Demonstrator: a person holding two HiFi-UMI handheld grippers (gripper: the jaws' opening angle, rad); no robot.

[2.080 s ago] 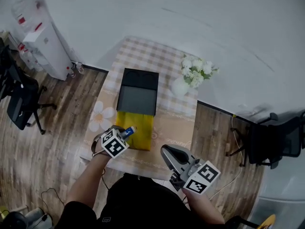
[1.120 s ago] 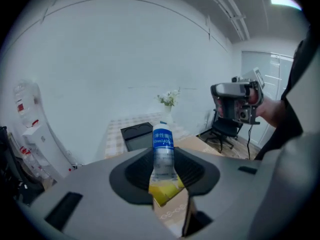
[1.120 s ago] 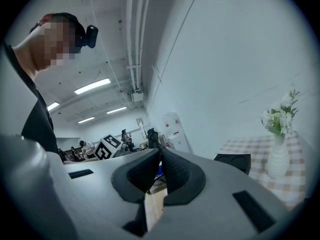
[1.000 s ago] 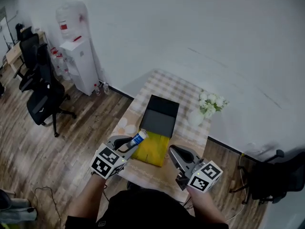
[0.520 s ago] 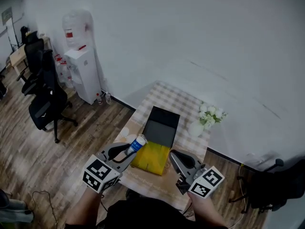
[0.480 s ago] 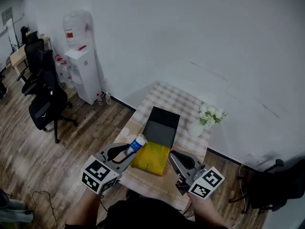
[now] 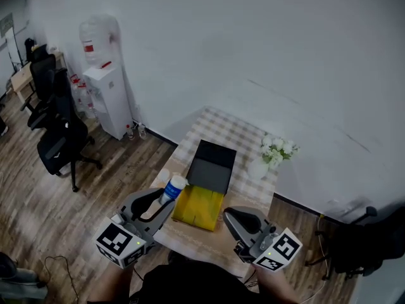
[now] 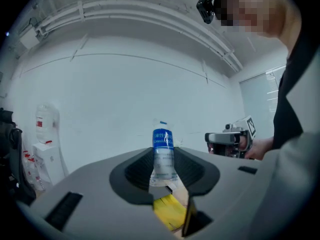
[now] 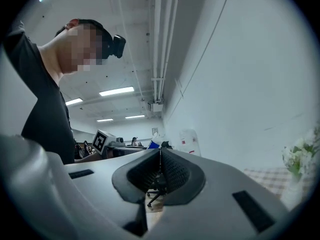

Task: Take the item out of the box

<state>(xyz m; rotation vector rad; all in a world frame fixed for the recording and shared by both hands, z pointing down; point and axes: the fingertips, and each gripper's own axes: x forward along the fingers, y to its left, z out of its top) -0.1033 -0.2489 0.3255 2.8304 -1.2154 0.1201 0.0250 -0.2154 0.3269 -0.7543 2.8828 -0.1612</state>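
Observation:
A small clear bottle (image 7: 172,189) with a blue label and white cap stands upright between the jaws of my left gripper (image 7: 163,202), which is shut on its lower body. The left gripper view shows the bottle (image 8: 162,151) pinched between the dark pads, held well above the table. Below and beyond it lies the box (image 7: 197,206), with its yellow inside showing and its black lid (image 7: 211,165) folded back. My right gripper (image 7: 230,218) hovers to the right of the box, jaws together with nothing in them (image 9: 160,169).
The box lies on a small table with a checked cloth (image 7: 218,126). A white vase of flowers (image 7: 271,155) stands at its right edge. A water dispenser (image 7: 100,84) and office chairs (image 7: 56,141) are at the left, and another chair (image 7: 357,246) at the right.
Both grippers have risen towards the head camera. The left one carried the bottle higher and nearer, away from the box. The right jaws stayed together.

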